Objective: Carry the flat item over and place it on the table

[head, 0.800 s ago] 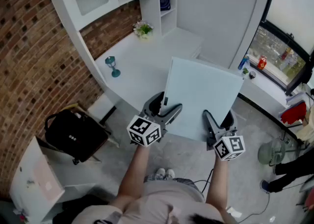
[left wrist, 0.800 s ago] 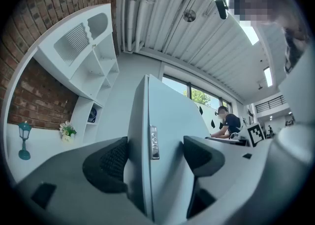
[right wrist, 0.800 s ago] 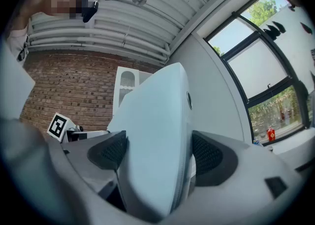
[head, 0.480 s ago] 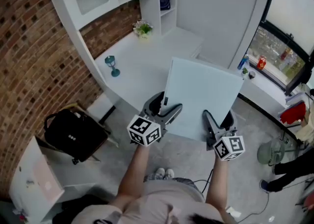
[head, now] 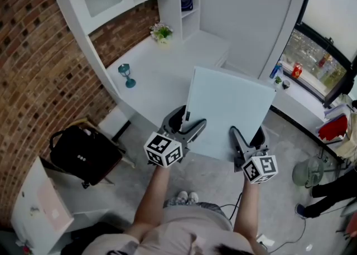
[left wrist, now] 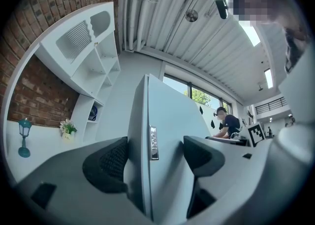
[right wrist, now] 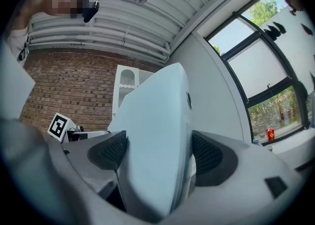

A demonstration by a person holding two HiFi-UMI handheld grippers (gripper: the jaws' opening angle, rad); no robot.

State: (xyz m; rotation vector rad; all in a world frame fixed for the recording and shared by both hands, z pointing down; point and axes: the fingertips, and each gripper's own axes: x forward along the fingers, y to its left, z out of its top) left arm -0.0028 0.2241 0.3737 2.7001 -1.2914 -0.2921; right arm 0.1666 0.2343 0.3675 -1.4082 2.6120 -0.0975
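The flat item point(head: 228, 109) is a pale blue-white slab with rounded corners, held level in the air in front of the person. It overlaps the near edge of the white table point(head: 162, 78). My left gripper point(head: 188, 123) is shut on its near left edge and my right gripper point(head: 249, 136) on its near right edge. In the left gripper view the flat item point(left wrist: 165, 130) stands edge-on between the pads, with a small strip of ports showing on that edge. The right gripper view shows the flat item point(right wrist: 157, 125) filling the gap between both ribbed pads.
A teal lamp-shaped ornament point(head: 128, 75) and a small flower pot point(head: 162, 32) stand on the table below white shelves. A black bag point(head: 83, 153) sits on a low stand at the left. A windowsill with cans point(head: 297, 71) and a floor fan point(head: 309, 173) are on the right.
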